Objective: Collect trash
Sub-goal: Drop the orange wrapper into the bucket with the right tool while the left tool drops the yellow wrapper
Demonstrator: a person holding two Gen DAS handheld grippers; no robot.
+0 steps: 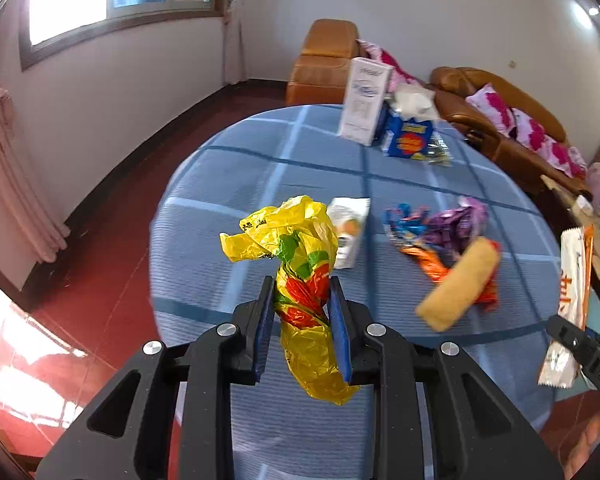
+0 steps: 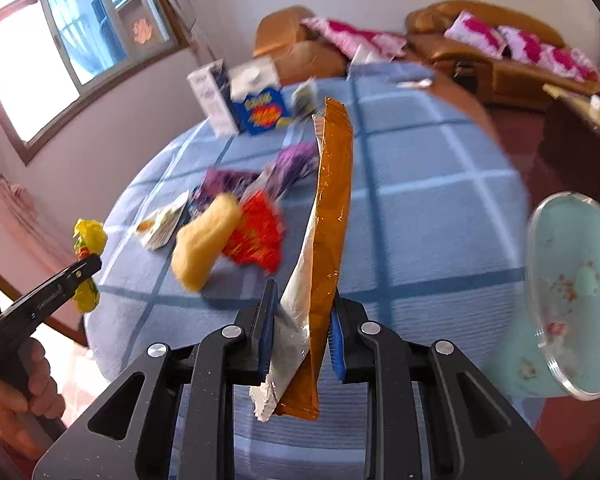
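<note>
My left gripper (image 1: 302,284) is shut on a crumpled yellow plastic bag (image 1: 296,252) with red and green print, held above the blue checked table (image 1: 260,168). It also shows in the right wrist view (image 2: 87,254). My right gripper (image 2: 305,292) is shut on a long orange and white snack wrapper (image 2: 328,216), which also shows at the right edge of the left wrist view (image 1: 572,292). On the table lie a yellow sponge-like roll (image 1: 458,284), red and purple wrappers (image 1: 448,232) and a small white carton (image 1: 350,232).
At the far table edge stand a tall white box (image 1: 364,100) and a blue snack box (image 1: 410,138). A pale green glass plate (image 2: 572,292) sits at the right. Brown sofas (image 1: 500,112) with pink cushions stand behind. The floor is red.
</note>
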